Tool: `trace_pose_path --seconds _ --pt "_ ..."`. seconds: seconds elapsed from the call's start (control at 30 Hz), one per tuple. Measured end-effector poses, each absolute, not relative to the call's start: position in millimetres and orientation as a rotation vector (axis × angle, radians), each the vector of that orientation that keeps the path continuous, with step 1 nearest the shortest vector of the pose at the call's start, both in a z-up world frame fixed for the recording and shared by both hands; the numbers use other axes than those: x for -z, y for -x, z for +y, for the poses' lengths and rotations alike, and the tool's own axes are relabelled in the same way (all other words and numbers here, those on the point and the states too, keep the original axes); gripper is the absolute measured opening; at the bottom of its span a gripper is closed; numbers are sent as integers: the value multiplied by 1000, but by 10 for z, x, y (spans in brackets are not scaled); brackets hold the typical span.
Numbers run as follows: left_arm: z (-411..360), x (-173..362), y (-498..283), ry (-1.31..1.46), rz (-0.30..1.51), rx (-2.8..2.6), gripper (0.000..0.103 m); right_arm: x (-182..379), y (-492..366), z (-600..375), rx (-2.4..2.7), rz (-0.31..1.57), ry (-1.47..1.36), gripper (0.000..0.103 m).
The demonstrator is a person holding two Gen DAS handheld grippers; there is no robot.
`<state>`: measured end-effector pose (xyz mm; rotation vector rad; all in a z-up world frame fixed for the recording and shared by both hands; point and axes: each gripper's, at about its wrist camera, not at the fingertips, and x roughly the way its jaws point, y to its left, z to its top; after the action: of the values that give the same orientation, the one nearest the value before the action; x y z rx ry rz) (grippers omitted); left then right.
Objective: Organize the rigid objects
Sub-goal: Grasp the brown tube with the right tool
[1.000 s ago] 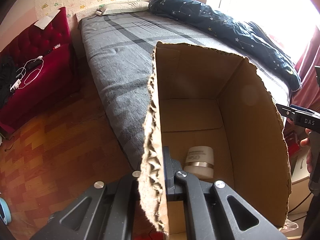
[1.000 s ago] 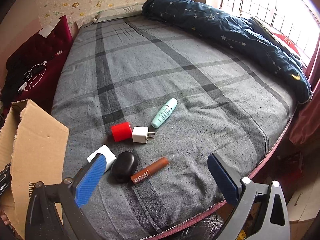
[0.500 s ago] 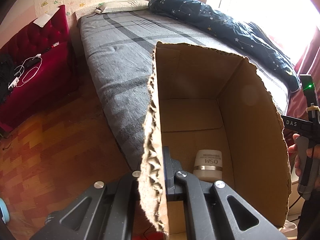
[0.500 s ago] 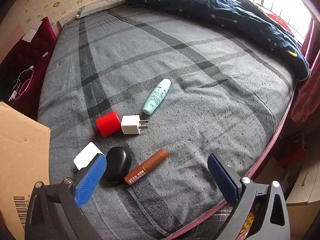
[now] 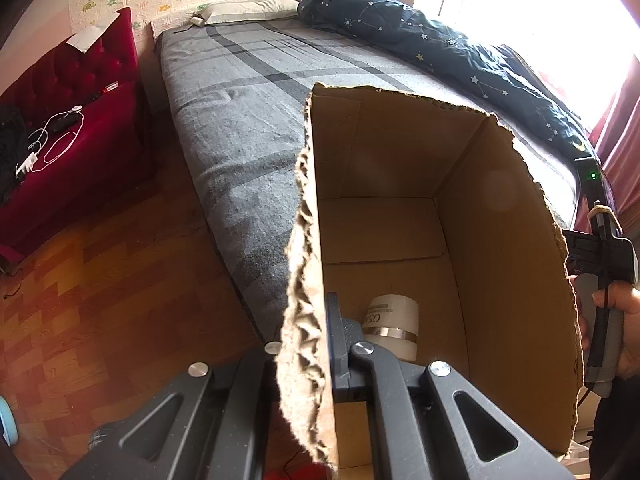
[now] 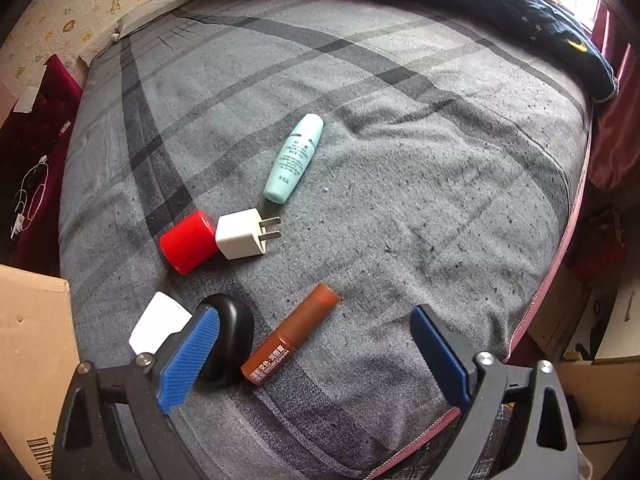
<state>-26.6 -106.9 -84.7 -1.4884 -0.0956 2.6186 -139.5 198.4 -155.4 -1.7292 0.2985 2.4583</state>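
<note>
My left gripper (image 5: 320,320) is shut on the torn side wall of an open cardboard box (image 5: 500,240), holding it beside the bed. A white jar (image 5: 392,328) with a silver band lies inside. My right gripper (image 6: 316,356) hangs over the bed's near edge, jaws wide and closing. A brown tube (image 6: 292,336) lies between its blue pads (image 6: 188,356), untouched. A black oval case (image 6: 230,336) sits against the left pad, with a white flat piece (image 6: 160,322) behind it. Farther off lie a red cap (image 6: 187,242), a white plug charger (image 6: 242,234) and a teal bottle (image 6: 294,160).
The grey plaid bed (image 6: 400,120) carries a dark blue starry quilt (image 6: 480,4) along its far right side and a pillow (image 5: 248,10) at the head. A red tufted bench (image 5: 68,120) with cables stands left on the wood floor. A hand (image 5: 624,320) grips the right tool.
My right gripper has come down and closer to the objects at the bed's near edge, rolled a little, and its jaws have narrowed slightly. The left gripper and the box have stayed put.
</note>
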Motion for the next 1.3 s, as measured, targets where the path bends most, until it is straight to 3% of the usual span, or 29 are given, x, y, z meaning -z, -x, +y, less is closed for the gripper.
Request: trace_pose_path --seconds 0.03,0.17,0.27,0.33,0.43,1.3 --pt "-1073 852 268 1488 -97 -2618 4 1577 1405 1981 -2452 310 1742 82" --pt "-1104 858 275 1488 -101 -2616 4 1678 1443 1974 -2422 348 1787 71" --pt "-1119 862 279 1486 -104 -2620 4 1718 1452 1938 -2417 329 1806 53" --pt "-1125 866 278 1486 -106 -2622 4 1734 1456 1903 -2426 317 1823 30" --pt "-1132 866 281 1486 -106 -2623 4 1740 1451 1863 -2445 314 1841 19" --pt "-1119 823 224 1475 -104 -2628 4 1277 1236 1751 -2584 193 1752 16"
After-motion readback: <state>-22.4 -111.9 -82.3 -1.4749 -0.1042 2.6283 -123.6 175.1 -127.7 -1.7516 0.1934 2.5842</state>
